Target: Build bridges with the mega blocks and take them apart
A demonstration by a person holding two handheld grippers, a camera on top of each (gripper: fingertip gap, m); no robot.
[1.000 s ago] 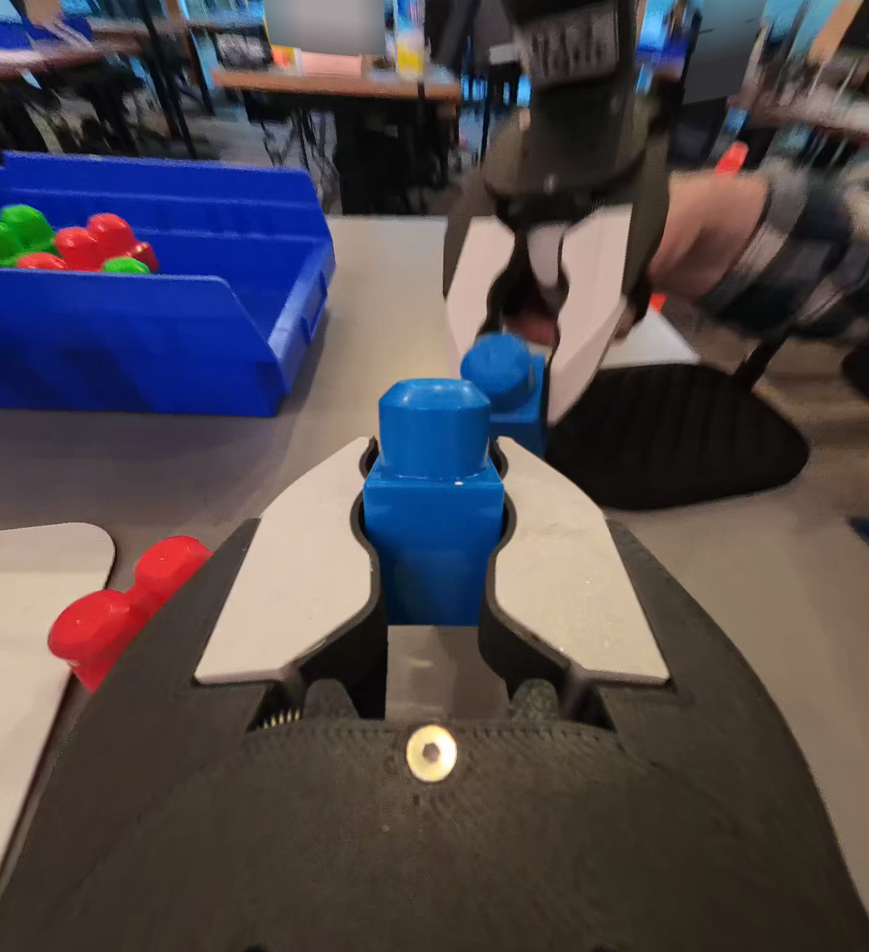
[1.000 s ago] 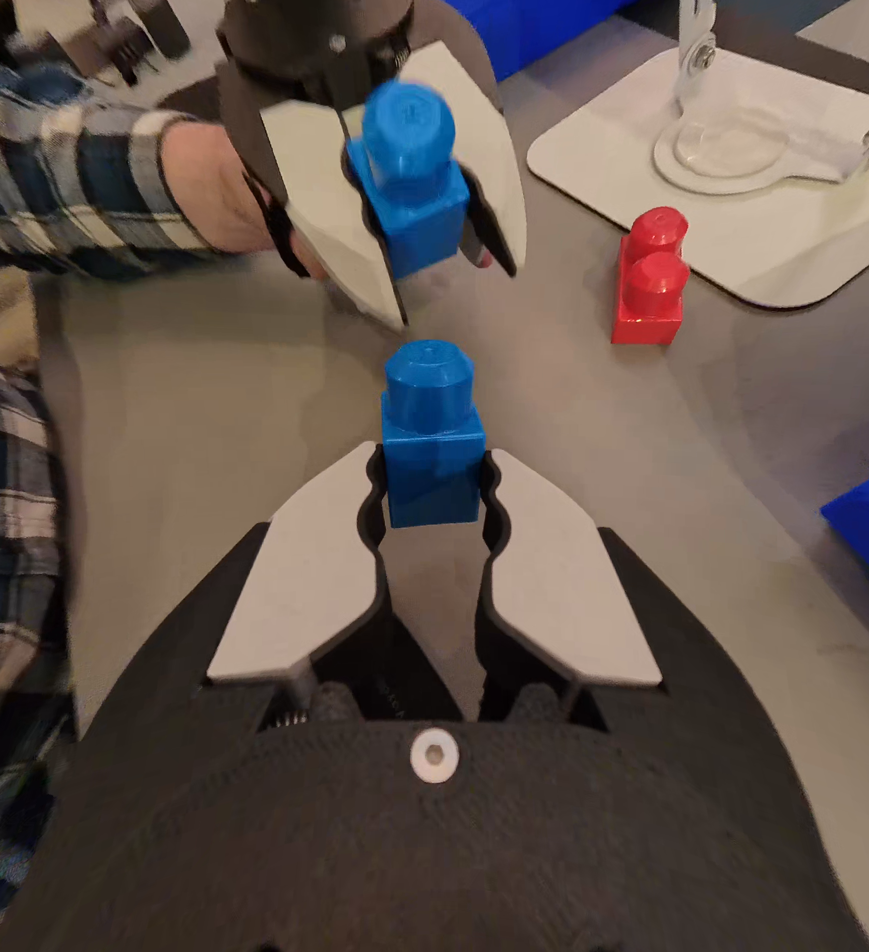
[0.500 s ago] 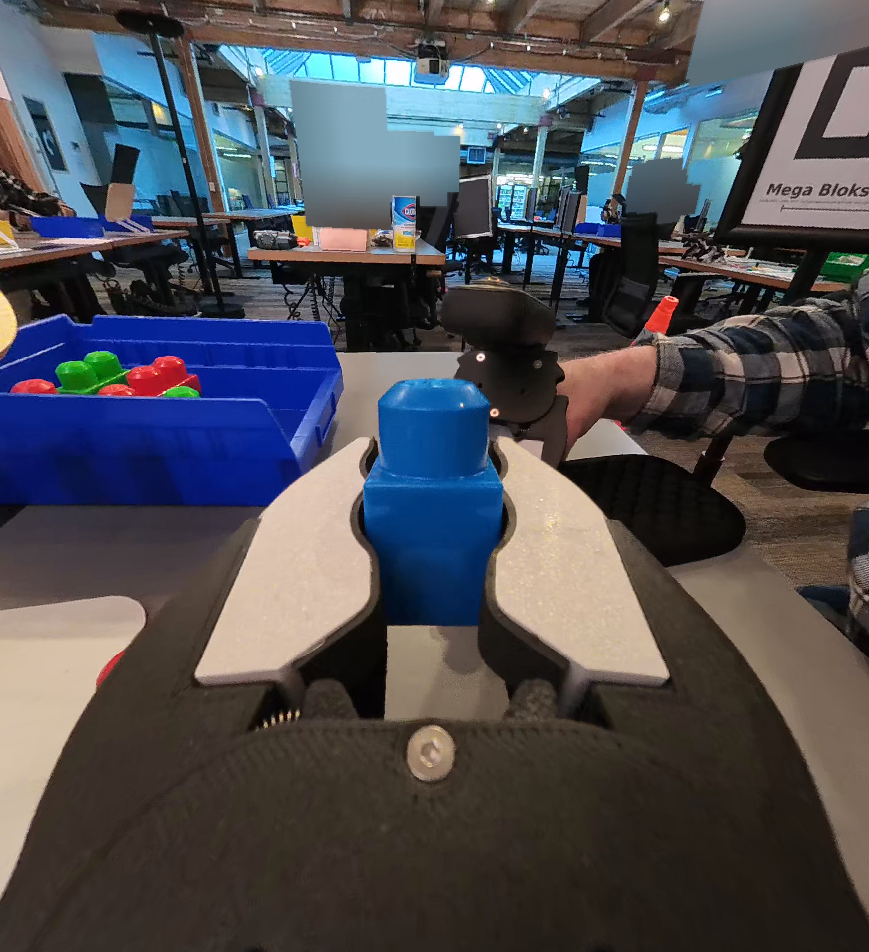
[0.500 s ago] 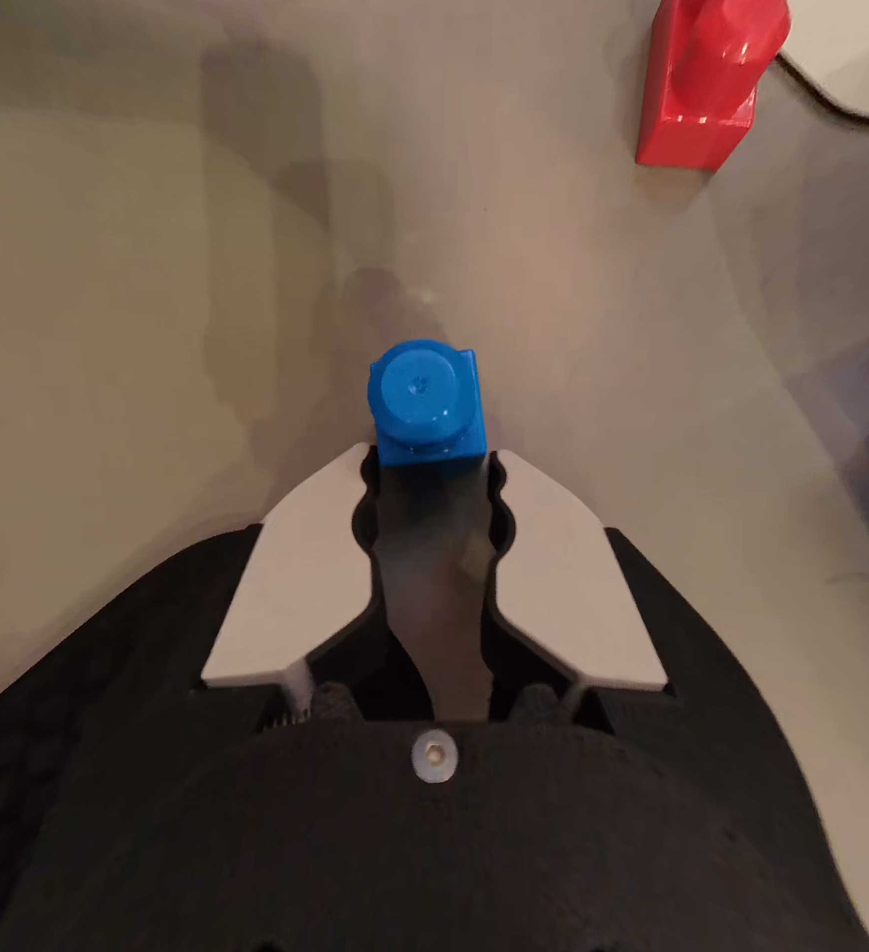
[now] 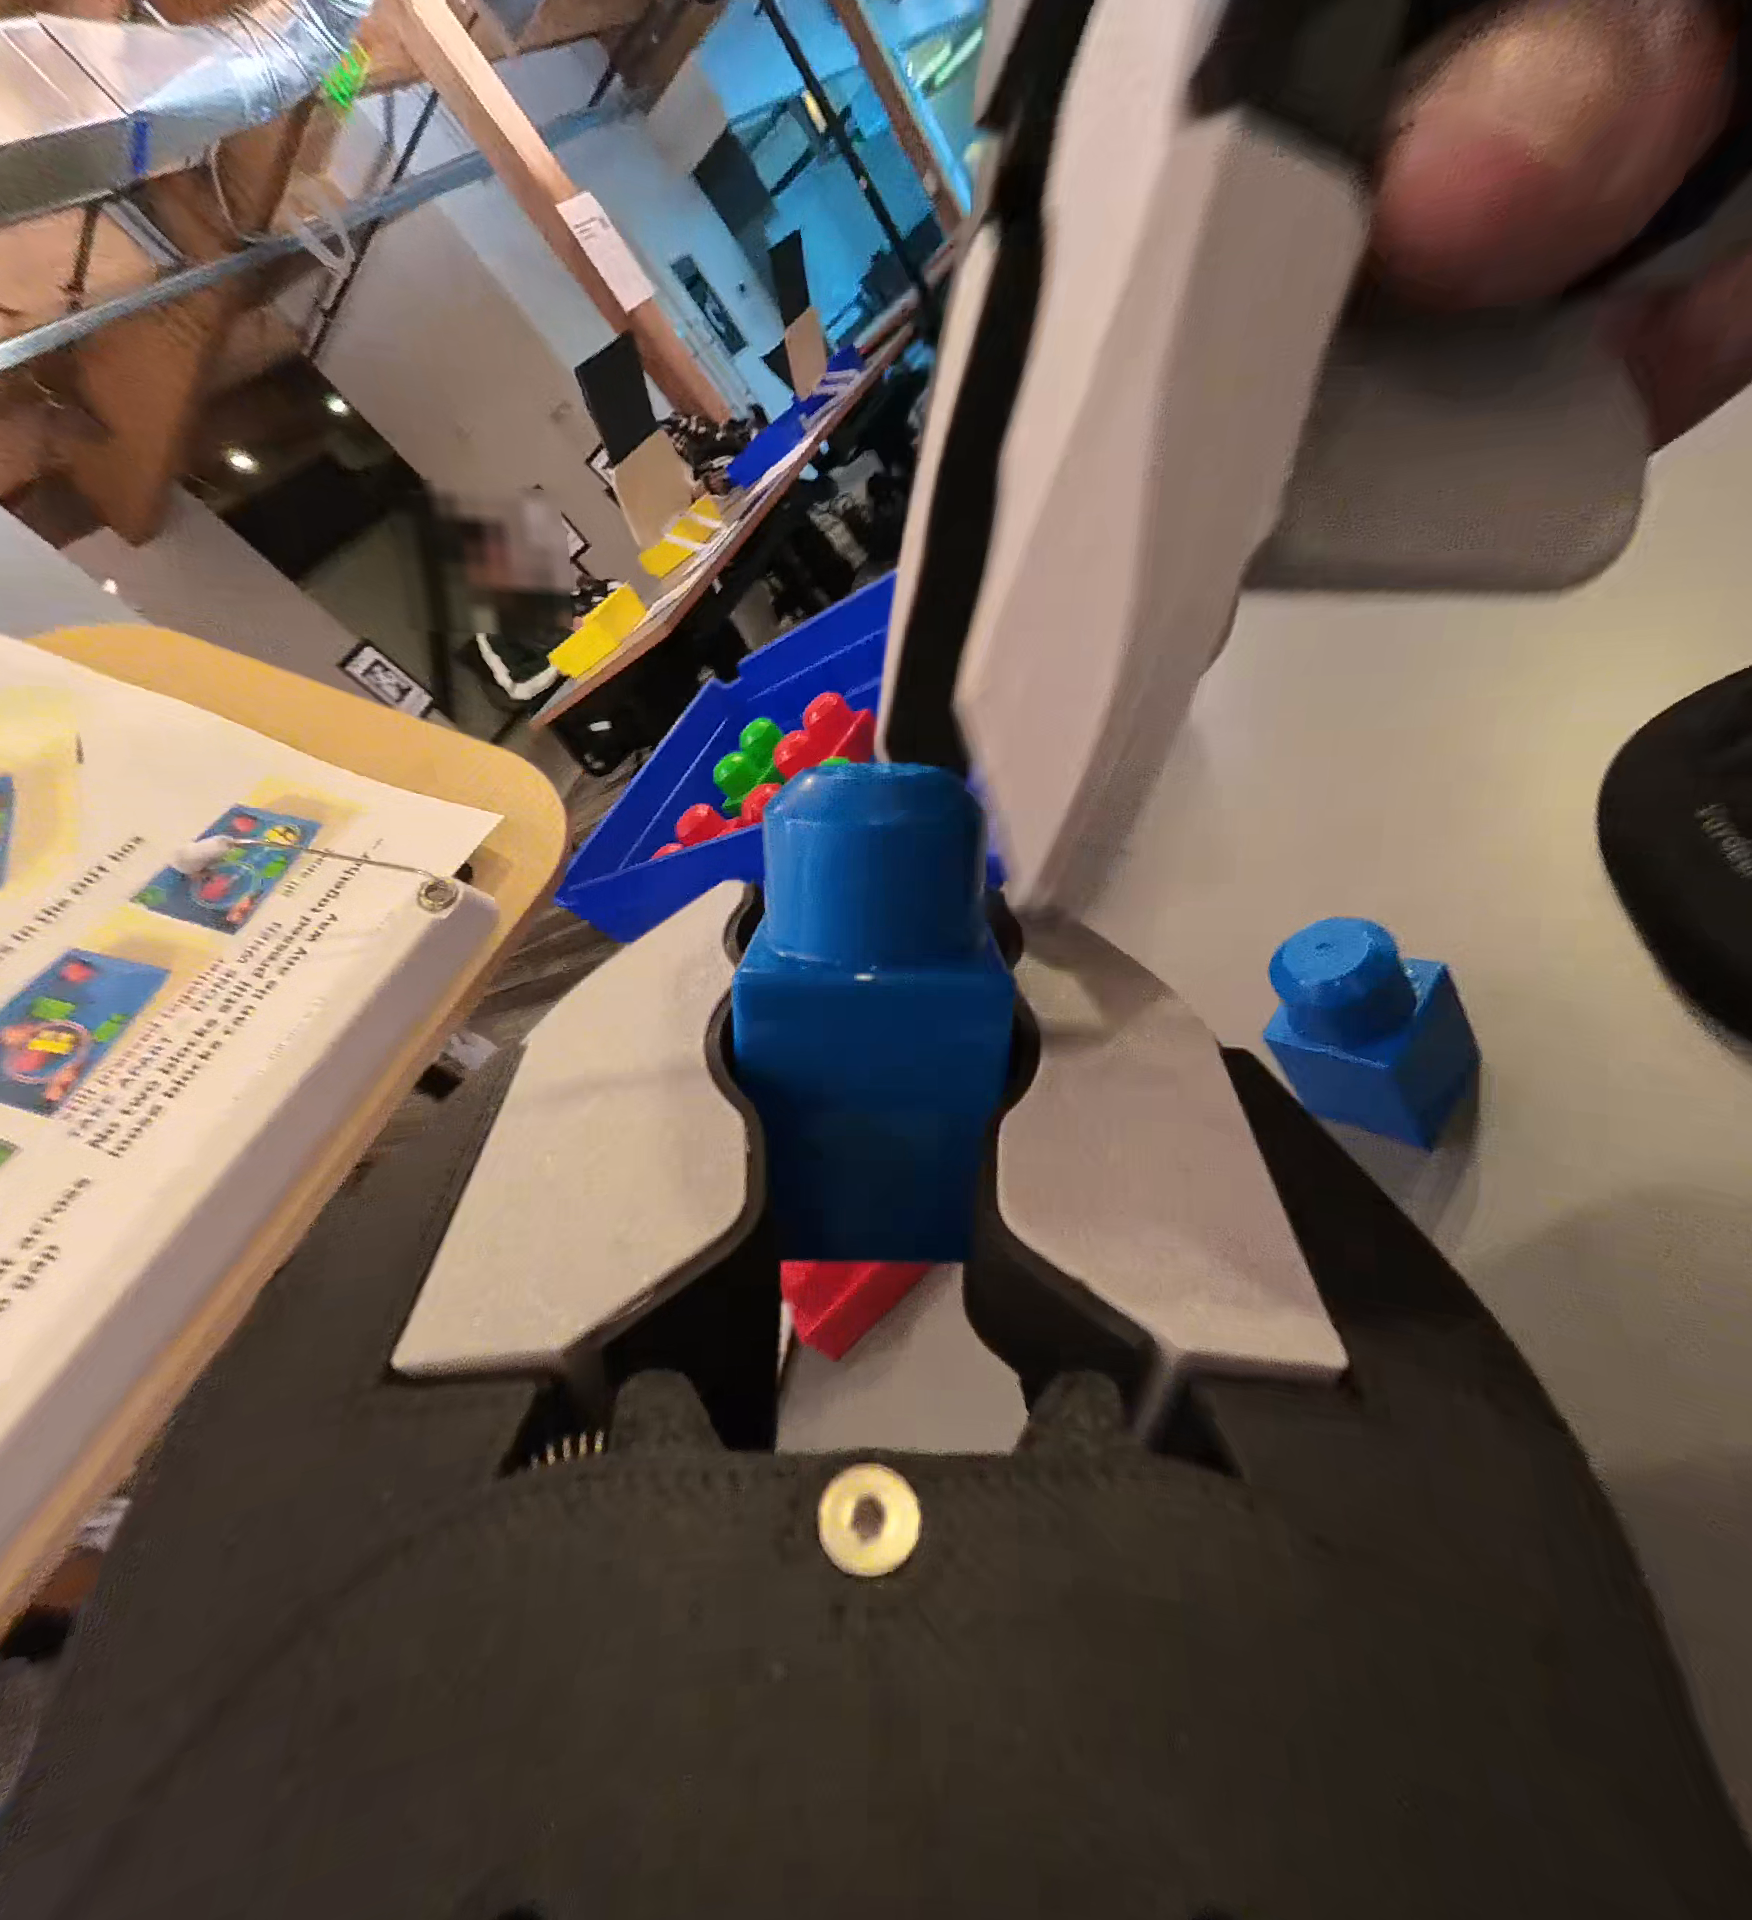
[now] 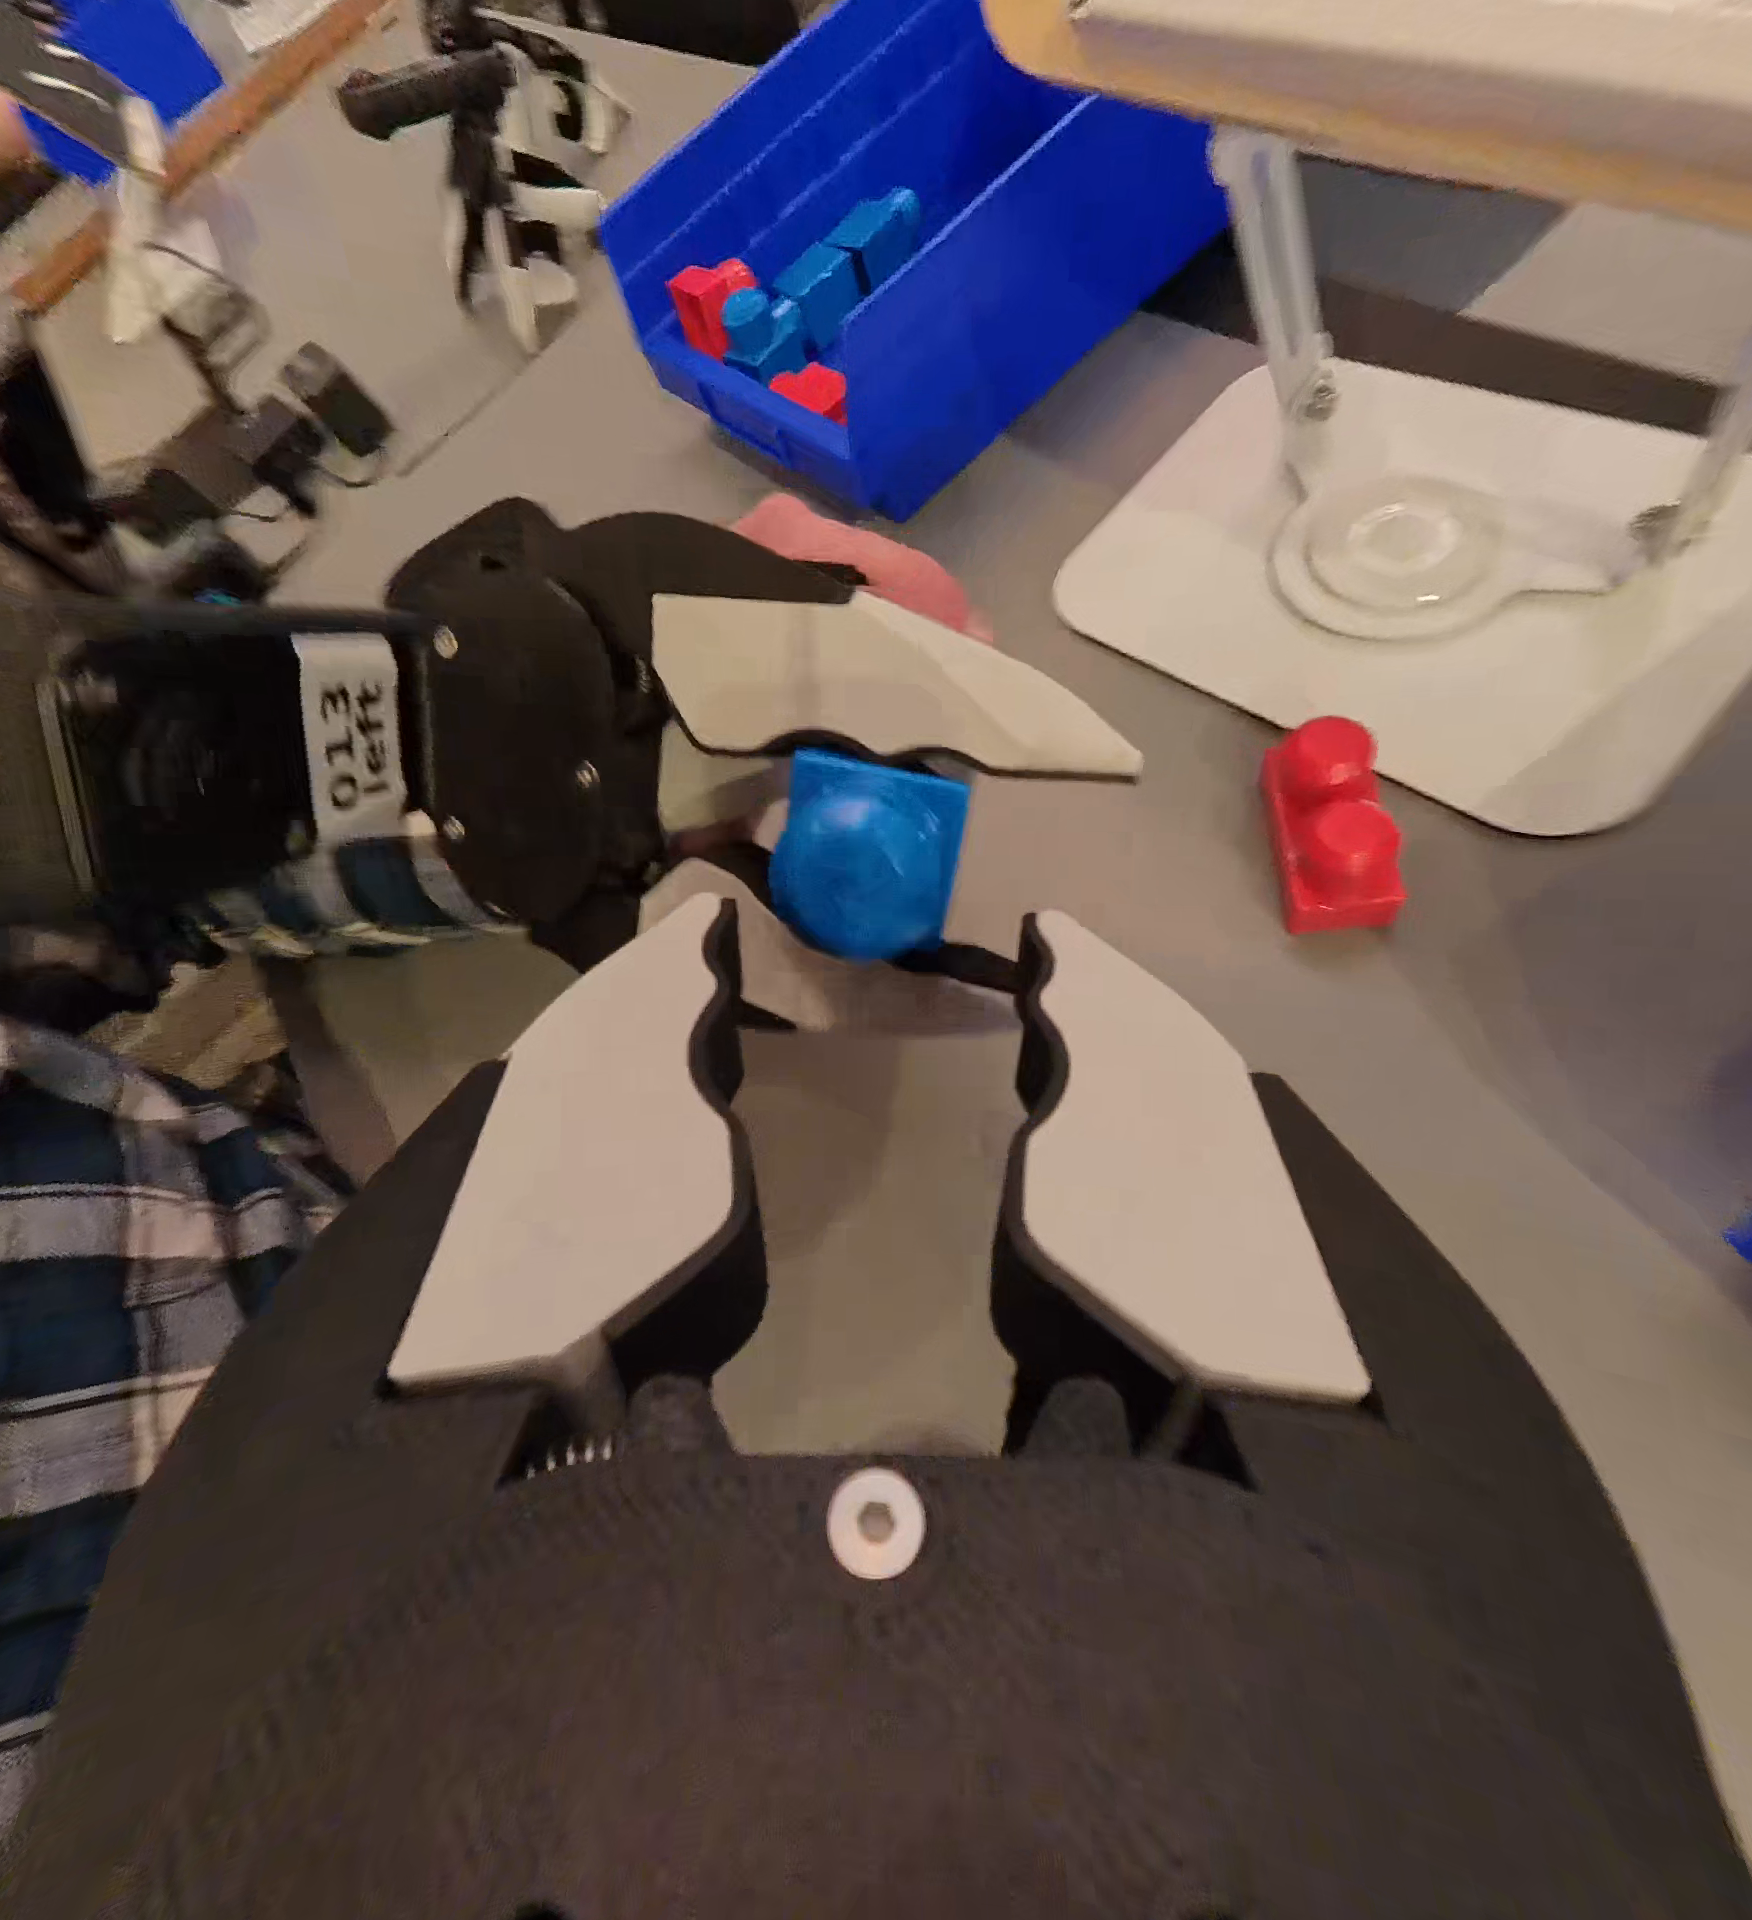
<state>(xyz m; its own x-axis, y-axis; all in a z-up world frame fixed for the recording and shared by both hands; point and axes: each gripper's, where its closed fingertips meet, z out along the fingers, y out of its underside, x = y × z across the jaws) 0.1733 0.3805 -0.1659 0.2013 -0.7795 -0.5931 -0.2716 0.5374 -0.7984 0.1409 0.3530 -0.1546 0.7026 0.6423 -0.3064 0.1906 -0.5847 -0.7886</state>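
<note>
My left gripper (image 5: 872,935) is shut on a blue one-stud block (image 5: 872,1039), stud pointing forward, both pads pressed on its sides. The right wrist view shows the same block (image 6: 877,862) clamped in the left gripper, which lies turned on its side just beyond my right gripper's tips. My right gripper (image 6: 877,935) is open and empty, hanging above the grey table (image 6: 1267,1039). One of its fingers (image 5: 1111,520) shows large and close in the left wrist view. A second blue one-stud block (image 5: 1371,1029) stands free on the table. A red two-stud block (image 6: 1334,826) lies on the table to the right.
A blue bin (image 6: 955,416) holding red and blue blocks stands at the back; in the left wrist view a blue bin (image 5: 643,883) shows red and green blocks. A document stand's white base (image 6: 1474,727) sits right, its instruction page (image 5: 124,987) left. A black pad (image 5: 1734,883) lies at the right.
My right gripper opened, let go of its blue block on the table and lifted away. My left gripper tilted and turned, keeping its blue block.
</note>
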